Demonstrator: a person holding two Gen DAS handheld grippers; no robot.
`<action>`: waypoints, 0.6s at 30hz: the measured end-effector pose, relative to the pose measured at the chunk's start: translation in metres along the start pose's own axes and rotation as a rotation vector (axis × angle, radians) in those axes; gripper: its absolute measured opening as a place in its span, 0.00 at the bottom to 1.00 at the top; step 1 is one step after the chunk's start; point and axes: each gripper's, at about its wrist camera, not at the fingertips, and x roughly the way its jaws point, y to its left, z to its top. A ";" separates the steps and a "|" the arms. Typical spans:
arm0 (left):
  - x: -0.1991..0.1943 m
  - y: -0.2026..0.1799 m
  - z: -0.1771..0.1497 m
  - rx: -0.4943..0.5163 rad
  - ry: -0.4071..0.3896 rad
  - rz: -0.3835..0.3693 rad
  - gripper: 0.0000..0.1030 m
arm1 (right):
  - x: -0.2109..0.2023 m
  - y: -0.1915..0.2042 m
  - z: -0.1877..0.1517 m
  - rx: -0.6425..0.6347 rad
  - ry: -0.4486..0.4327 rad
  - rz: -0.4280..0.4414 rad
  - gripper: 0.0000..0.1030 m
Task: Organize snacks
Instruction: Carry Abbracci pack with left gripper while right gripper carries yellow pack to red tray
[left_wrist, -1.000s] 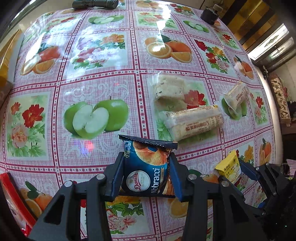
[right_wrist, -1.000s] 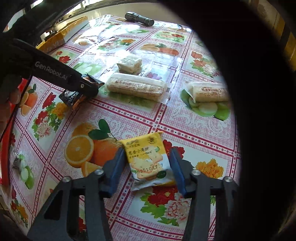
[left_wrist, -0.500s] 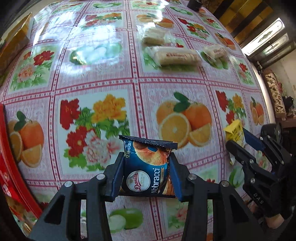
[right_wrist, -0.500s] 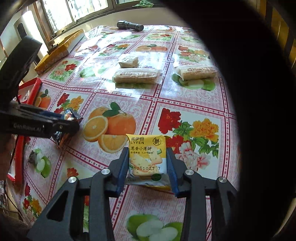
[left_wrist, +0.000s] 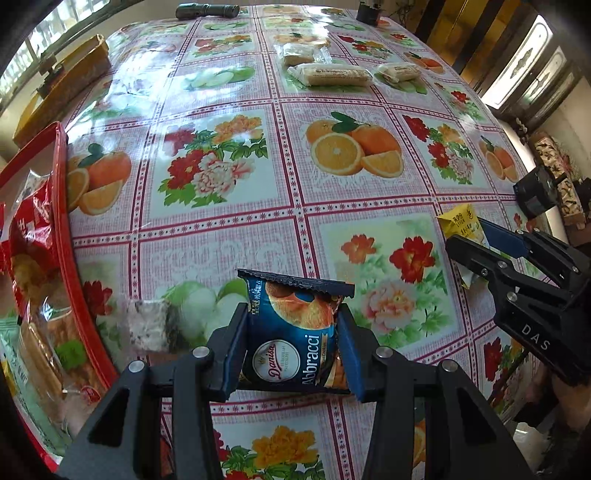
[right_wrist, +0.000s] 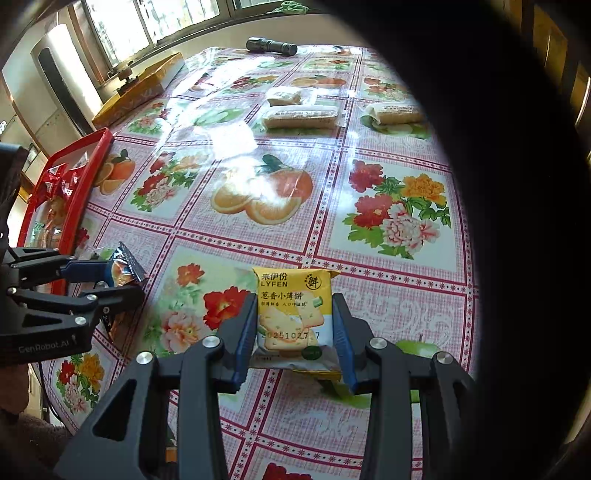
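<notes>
We hold the left gripper (left_wrist: 291, 349) closed on a blue Abbracci packet (left_wrist: 295, 332), above the flowered tablecloth (left_wrist: 229, 236). Our right gripper (right_wrist: 295, 338) is clamped on a yellow cracker packet (right_wrist: 291, 314). The red tray (left_wrist: 62, 236) lies at the left edge of the table, with some snack bags inside it. Three pale wrapped snacks (left_wrist: 332, 74) rest at the far side, and a black flashlight (left_wrist: 207, 10) beyond them.
</notes>
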 end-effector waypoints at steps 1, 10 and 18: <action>-0.002 0.000 -0.004 0.002 -0.006 0.002 0.44 | -0.001 0.003 -0.002 -0.001 -0.001 -0.001 0.39; -0.022 0.005 -0.020 0.013 -0.048 0.008 0.44 | -0.009 0.031 0.000 -0.046 -0.021 0.004 0.39; -0.047 0.026 -0.024 -0.047 -0.100 0.001 0.44 | -0.014 0.073 0.014 -0.114 -0.042 0.063 0.39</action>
